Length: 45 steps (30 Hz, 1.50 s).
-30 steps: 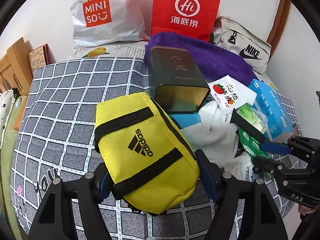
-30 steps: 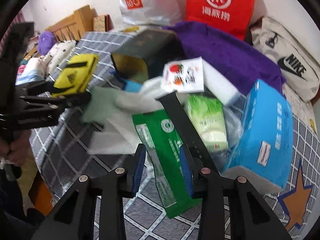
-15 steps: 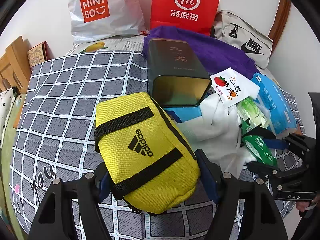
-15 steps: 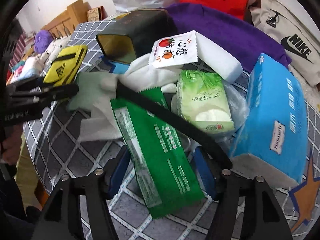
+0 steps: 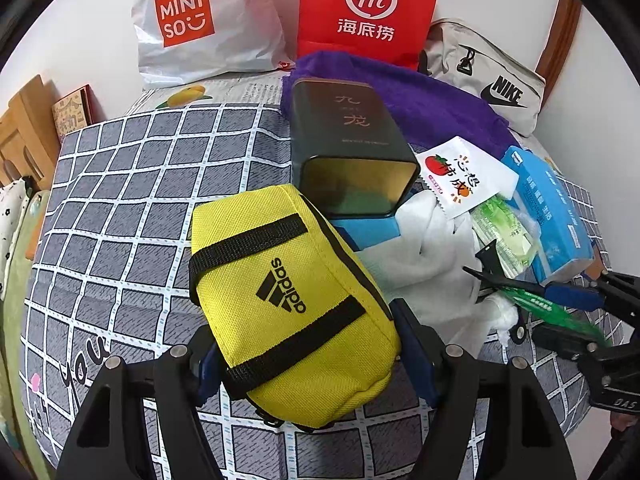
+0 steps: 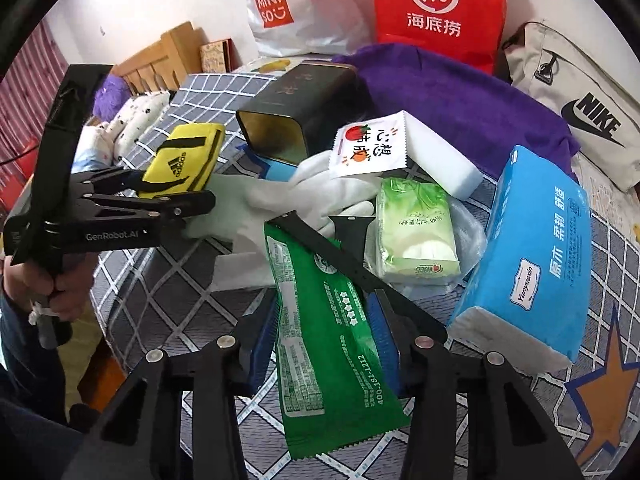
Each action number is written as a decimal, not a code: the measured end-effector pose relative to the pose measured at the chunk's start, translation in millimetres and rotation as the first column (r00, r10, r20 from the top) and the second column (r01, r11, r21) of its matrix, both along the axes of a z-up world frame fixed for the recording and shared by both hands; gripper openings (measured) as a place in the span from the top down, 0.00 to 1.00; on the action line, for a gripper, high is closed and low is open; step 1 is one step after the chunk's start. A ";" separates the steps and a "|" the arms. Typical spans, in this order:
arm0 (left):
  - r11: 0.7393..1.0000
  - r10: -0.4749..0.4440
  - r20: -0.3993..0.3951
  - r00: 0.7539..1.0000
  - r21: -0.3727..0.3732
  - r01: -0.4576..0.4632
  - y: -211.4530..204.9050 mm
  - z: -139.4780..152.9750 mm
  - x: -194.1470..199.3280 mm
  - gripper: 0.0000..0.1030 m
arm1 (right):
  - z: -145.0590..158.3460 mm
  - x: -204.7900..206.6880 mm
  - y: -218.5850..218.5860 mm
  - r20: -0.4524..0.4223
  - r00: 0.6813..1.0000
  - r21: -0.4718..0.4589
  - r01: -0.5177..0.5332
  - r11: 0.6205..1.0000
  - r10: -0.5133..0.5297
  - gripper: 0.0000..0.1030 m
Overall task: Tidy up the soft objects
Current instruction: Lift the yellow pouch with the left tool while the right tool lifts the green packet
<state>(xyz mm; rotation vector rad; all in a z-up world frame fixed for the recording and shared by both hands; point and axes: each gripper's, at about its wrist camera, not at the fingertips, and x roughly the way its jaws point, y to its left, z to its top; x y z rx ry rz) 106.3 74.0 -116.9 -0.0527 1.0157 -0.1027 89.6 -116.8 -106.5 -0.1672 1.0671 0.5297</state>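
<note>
While the left tongs [image 5: 308,364] are clamped on the yellow pouch [image 5: 288,300], which is lifted just above the checked bedspread [image 5: 132,200] toward the bed's left side, the right tongs [image 6: 324,344] are clamped on the green packet [image 6: 328,344] near the bed's front edge. In the right wrist view, a black strap [image 6: 352,268] lies slantwise across the packet's upper half and past the right finger. Behind the packet sits a heap: a white cloth [image 6: 320,188], a pale green tissue pack [image 6: 416,236], a blue tissue pack [image 6: 532,260] to the right, and a white sachet [image 6: 372,148] with a tomato print resting on a white block [image 6: 444,164]. A dark tin [image 5: 348,148] lies on its side with its open mouth facing forward, just behind the pouch, partly on a purple towel [image 5: 432,104]. Against the wall at the bed's far edge stand a white shopping bag [image 5: 200,24], a red paper bag [image 5: 368,12] and a beige bag [image 5: 488,76] in the far right corner.
</note>
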 end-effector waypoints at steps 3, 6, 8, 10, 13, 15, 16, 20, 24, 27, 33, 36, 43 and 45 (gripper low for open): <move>1.000 -0.006 0.004 1.000 0.000 0.006 -1.7 1.4 -0.7 0.30 | -12.8 2.0 -1.7 -0.031 1.000 -0.041 0.006 0.999 -0.007 0.57; 1.000 -0.005 -0.001 1.000 0.001 0.005 -2.1 0.0 -1.5 0.30 | -25.6 3.1 -4.4 -0.057 0.998 -0.076 0.017 0.997 -0.022 0.54; 1.000 -0.003 -0.005 1.000 0.003 0.003 -2.4 -0.9 -1.9 0.30 | -30.7 3.9 -5.6 -0.069 0.997 -0.074 0.020 0.997 -0.025 0.51; 1.000 -0.003 -0.006 1.000 0.005 0.003 -2.7 -1.5 -2.1 0.30 | -33.9 5.6 -5.6 -0.077 0.997 -0.066 0.017 0.998 -0.022 0.50; 1.000 -0.002 -0.006 1.000 0.006 0.002 -3.0 -1.8 -2.6 0.30 | -34.4 5.4 -4.0 -0.062 0.998 -0.069 0.002 0.998 -0.006 0.49; 1.000 -0.002 -0.005 1.000 0.008 0.002 -3.1 -1.8 -2.2 0.29 | -32.6 4.3 -5.2 -0.052 0.999 -0.069 0.001 0.998 -0.005 0.55; 1.000 -0.003 -0.005 1.000 0.008 0.003 -3.3 -1.7 -1.9 0.29 | -31.0 4.5 -7.4 -0.052 0.999 -0.057 0.003 0.998 -0.006 0.56; 1.000 -0.004 -0.001 1.000 0.013 0.004 -3.9 0.7 -2.3 0.29 | -17.0 -1.6 -10.0 -0.039 0.999 -0.012 0.004 1.000 -0.005 0.57; 1.000 -0.001 0.008 1.000 0.018 0.000 -2.3 7.2 -2.8 0.30 | -2.7 -9.8 -7.7 -0.016 0.999 0.024 -0.029 0.999 0.030 0.58; 1.000 0.001 0.014 1.000 0.021 -0.001 -2.1 12.2 -3.0 0.30 | 5.1 -14.6 -2.2 0.000 0.999 0.044 -0.050 0.998 0.050 0.61; 1.000 -0.004 0.019 1.000 0.021 0.004 -4.5 15.1 -4.4 0.30 | -21.2 -2.4 -2.4 -0.065 0.997 -0.013 -0.042 0.999 0.041 0.60; 1.000 -0.004 0.012 1.000 0.024 0.004 -6.1 12.7 -5.0 0.29 | -30.6 -1.4 -3.7 -0.086 0.996 -0.023 -0.036 0.999 0.034 0.54; 1.000 -0.007 0.001 1.000 0.026 0.007 -8.2 9.2 -3.3 0.29 | -35.7 -2.0 5.7 -0.050 0.996 -0.033 -0.070 0.997 0.068 0.58; 1.000 -0.008 0.003 1.000 0.028 0.008 -8.2 10.0 -3.7 0.29 | -32.6 -0.3 2.1 -0.068 0.996 -0.003 -0.061 0.998 0.060 0.66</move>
